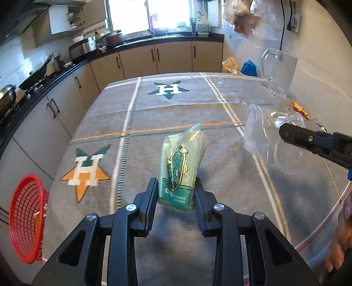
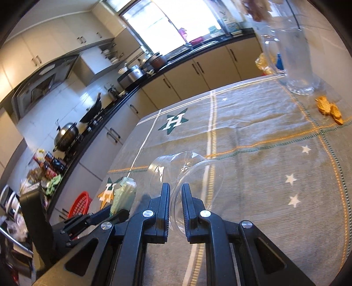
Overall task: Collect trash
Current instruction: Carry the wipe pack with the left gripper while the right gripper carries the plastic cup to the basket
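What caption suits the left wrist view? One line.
Left tongs grip a green packet above the tablecloth; right tongs hold a clear cup.

Place: home kitchen
Evidence: beige cabinets (image 1: 136, 61) under a black countertop (image 2: 123, 103), wok (image 2: 91, 115) on the stove, range hood (image 2: 41, 81), cloth-covered table (image 1: 176, 114)

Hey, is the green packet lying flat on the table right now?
No, the green packet is held up off the tablecloth between the left claw's fingers.

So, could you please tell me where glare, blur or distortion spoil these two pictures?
Left wrist view: the window is blown out white, the red basket at the rim is bent and soft. Right wrist view: the window glares, the counter curves, the glass jug smears.
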`<state>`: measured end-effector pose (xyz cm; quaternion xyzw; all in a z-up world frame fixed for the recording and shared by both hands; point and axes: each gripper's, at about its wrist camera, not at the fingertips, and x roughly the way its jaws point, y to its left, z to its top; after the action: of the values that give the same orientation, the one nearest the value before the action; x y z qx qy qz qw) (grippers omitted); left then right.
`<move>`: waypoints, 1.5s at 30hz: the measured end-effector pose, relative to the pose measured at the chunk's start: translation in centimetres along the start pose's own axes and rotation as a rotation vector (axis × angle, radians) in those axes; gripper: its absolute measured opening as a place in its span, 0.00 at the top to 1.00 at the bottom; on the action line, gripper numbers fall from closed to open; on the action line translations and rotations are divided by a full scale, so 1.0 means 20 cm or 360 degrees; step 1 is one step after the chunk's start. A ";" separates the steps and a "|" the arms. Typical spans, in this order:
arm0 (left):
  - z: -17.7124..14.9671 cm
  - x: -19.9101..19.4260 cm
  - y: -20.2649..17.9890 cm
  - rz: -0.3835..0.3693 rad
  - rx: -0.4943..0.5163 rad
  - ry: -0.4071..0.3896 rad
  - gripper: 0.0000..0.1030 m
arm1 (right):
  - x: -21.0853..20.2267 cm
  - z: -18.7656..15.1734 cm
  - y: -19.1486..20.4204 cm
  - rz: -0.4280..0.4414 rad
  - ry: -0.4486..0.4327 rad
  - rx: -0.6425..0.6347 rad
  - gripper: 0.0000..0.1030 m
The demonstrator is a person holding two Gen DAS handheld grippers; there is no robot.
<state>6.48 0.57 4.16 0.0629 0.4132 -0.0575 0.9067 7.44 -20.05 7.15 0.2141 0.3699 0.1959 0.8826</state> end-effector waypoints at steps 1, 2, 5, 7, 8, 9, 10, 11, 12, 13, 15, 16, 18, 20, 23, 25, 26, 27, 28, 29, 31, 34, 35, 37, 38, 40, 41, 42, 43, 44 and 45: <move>-0.01 -0.02 0.02 0.0012 -0.0004 -0.0009 0.71 | 0.01 -0.01 0.01 0.0006 0.0007 -0.0020 0.88; -0.02 -0.03 0.03 0.0019 -0.0009 -0.0016 0.71 | 0.02 -0.02 0.03 0.0017 0.0014 -0.0043 0.88; -0.05 -0.08 0.08 0.0025 -0.0041 -0.0031 0.71 | 0.04 -0.04 0.09 0.0043 0.0027 -0.0101 0.88; -0.07 -0.11 0.11 0.0032 -0.0060 -0.0040 0.71 | 0.05 -0.06 0.12 0.0062 0.0032 -0.0129 0.88; -0.08 -0.12 0.13 0.0041 -0.0071 -0.0048 0.71 | 0.05 -0.06 0.14 0.0084 0.0040 -0.0145 0.88; -0.09 -0.13 0.15 0.0046 -0.0077 -0.0052 0.71 | 0.06 -0.07 0.15 0.0103 0.0052 -0.0158 0.88; -0.10 -0.15 0.17 0.0054 -0.0087 -0.0057 0.71 | 0.07 -0.07 0.17 0.0131 0.0073 -0.0178 0.88; -0.11 -0.16 0.19 0.0060 -0.0098 -0.0059 0.71 | 0.08 -0.08 0.18 0.0159 0.0096 -0.0196 0.88; -0.13 -0.18 0.21 0.0065 -0.0112 -0.0063 0.71 | 0.08 -0.09 0.20 0.0172 0.0105 -0.0203 0.88; -0.14 -0.20 0.24 0.0070 -0.0127 -0.0070 0.71 | 0.09 -0.09 0.22 0.0188 0.0113 -0.0213 0.88; -0.16 -0.24 0.29 0.0076 -0.0159 -0.0079 0.71 | 0.09 -0.09 0.26 0.0213 0.0121 -0.0244 0.88; -0.17 -0.25 0.31 0.0083 -0.0171 -0.0082 0.71 | 0.09 -0.10 0.28 0.0216 0.0122 -0.0254 0.88; -0.18 -0.28 0.36 0.0099 -0.0196 -0.0091 0.71 | 0.09 -0.10 0.31 0.0235 0.0130 -0.0262 0.88; -0.20 -0.31 0.42 0.0109 -0.0232 -0.0103 0.70 | 0.09 -0.11 0.35 0.0259 0.0142 -0.0262 0.88; -0.23 -0.36 0.50 0.0133 -0.0271 -0.0124 0.71 | 0.11 -0.13 0.41 0.0298 0.0182 -0.0246 0.88; -0.25 -0.38 0.55 0.0143 -0.0300 -0.0132 0.70 | 0.12 -0.14 0.44 0.0319 0.0206 -0.0245 0.88; -0.26 -0.40 0.58 0.0147 -0.0314 -0.0134 0.70 | 0.13 -0.15 0.48 0.0322 0.0217 -0.0254 0.88; -0.28 -0.41 0.61 0.0156 -0.0333 -0.0139 0.70 | 0.13 -0.15 0.50 0.0324 0.0222 -0.0265 0.88; -0.28 -0.42 0.64 0.0164 -0.0348 -0.0144 0.70 | 0.14 -0.16 0.54 0.0328 0.0226 -0.0281 0.88; -0.30 -0.43 0.67 0.0171 -0.0360 -0.0148 0.70 | 0.14 -0.16 0.58 0.0336 0.0233 -0.0298 0.88; -0.32 -0.45 0.73 0.0189 -0.0389 -0.0154 0.70 | 0.15 -0.17 0.65 0.0348 0.0245 -0.0316 0.88; -0.36 -0.47 0.82 0.0211 -0.0435 -0.0168 0.70 | 0.18 -0.19 0.75 0.0370 0.0268 -0.0348 0.88; -0.39 -0.48 0.87 0.0221 -0.0462 -0.0170 0.70 | 0.19 -0.19 0.80 0.0373 0.0277 -0.0360 0.88; -0.42 -0.49 0.94 0.0236 -0.0497 -0.0167 0.70 | 0.23 -0.21 0.87 0.0382 0.0302 -0.0364 0.88; -0.43 -0.49 0.98 0.0246 -0.0516 -0.0166 0.70 | 0.25 -0.21 0.89 0.0388 0.0317 -0.0364 0.88; -0.47 -0.50 1.06 0.0267 -0.0561 -0.0161 0.70 | 0.30 -0.23 0.96 0.0390 0.0347 -0.0368 0.88; -0.49 -0.50 1.11 0.0273 -0.0586 -0.0160 0.70 | 0.32 -0.25 1.01 0.0385 0.0362 -0.0375 0.88; -0.51 -0.50 1.15 0.0281 -0.0607 -0.0160 0.70 | 0.34 -0.25 1.03 0.0385 0.0373 -0.0380 0.88; -0.53 -0.51 1.19 0.0290 -0.0626 -0.0160 0.70 | 0.36 -0.26 1.06 0.0389 0.0389 -0.0381 0.88; -0.54 -0.51 1.22 0.0296 -0.0638 -0.0159 0.70 | 0.38 -0.27 1.09 0.0394 0.0404 -0.0381 0.88; -0.56 -0.51 1.25 0.0305 -0.0653 -0.0157 0.70 | 0.41 -0.28 1.13 0.0403 0.0421 -0.0388 0.88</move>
<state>-4.51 27.57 6.29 -0.0867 0.3634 0.1109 0.9209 4.41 4.14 10.70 0.1229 0.4261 0.3748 0.8141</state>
